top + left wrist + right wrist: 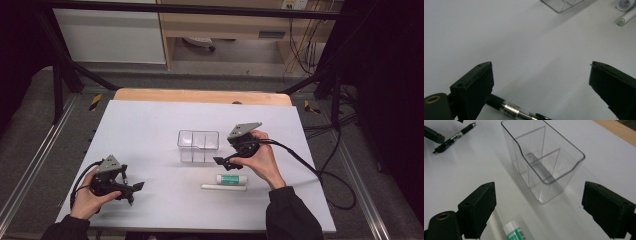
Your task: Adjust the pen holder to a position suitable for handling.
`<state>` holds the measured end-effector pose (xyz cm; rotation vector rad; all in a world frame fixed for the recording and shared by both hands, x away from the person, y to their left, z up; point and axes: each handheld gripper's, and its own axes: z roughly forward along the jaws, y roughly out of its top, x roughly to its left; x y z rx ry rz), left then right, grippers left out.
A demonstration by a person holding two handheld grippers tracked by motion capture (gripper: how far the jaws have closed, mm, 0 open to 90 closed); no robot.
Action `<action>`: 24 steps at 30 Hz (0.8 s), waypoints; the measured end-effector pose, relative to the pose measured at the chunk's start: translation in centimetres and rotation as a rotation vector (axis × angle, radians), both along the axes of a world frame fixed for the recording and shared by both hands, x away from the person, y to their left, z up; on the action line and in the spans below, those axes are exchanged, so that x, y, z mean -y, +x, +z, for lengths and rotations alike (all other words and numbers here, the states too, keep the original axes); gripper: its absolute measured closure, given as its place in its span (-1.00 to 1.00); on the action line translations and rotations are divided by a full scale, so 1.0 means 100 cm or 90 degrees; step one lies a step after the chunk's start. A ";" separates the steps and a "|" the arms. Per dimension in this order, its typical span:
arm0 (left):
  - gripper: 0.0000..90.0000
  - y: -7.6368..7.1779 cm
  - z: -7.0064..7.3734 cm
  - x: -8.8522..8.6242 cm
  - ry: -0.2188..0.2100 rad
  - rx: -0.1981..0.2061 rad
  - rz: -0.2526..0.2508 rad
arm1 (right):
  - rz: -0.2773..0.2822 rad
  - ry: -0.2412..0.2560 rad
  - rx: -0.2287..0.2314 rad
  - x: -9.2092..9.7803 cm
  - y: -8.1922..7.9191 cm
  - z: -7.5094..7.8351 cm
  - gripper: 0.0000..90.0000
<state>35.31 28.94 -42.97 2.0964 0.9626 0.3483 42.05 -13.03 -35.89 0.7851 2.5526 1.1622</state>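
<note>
Clear plastic organizer (198, 145) w/ dividers, upright mid-table; left claw (131, 192) & right claw (223, 161) both spread wide, holding nothing

1. At the centre of the high view you see a clear, colourless organizer (198, 146) on the pale grey-white table (150, 125).
2. Lower right of centre lie a white tube with a green band (231, 179) and a plain white stick (224, 187).
3. At the bottom of your left gripper view lies a black pen (511, 108) with a silver band.
4. Both grippers' jaws are matte black.
</note>
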 end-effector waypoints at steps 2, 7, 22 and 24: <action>-0.88 0.000 0.000 -0.001 0.001 0.000 0.002 | -0.011 -0.001 0.001 0.007 -0.002 -0.005 -0.71; -0.88 -0.001 0.001 -0.002 0.000 -0.001 0.005 | -0.035 0.015 0.000 0.026 -0.008 -0.018 -0.71; -0.87 -0.002 0.003 -0.010 -0.002 -0.007 0.023 | -0.080 0.020 -0.002 0.065 -0.027 -0.046 -0.81; -0.87 -0.002 0.003 -0.010 0.000 -0.007 0.025 | -0.090 0.030 0.002 0.070 -0.028 -0.050 -0.80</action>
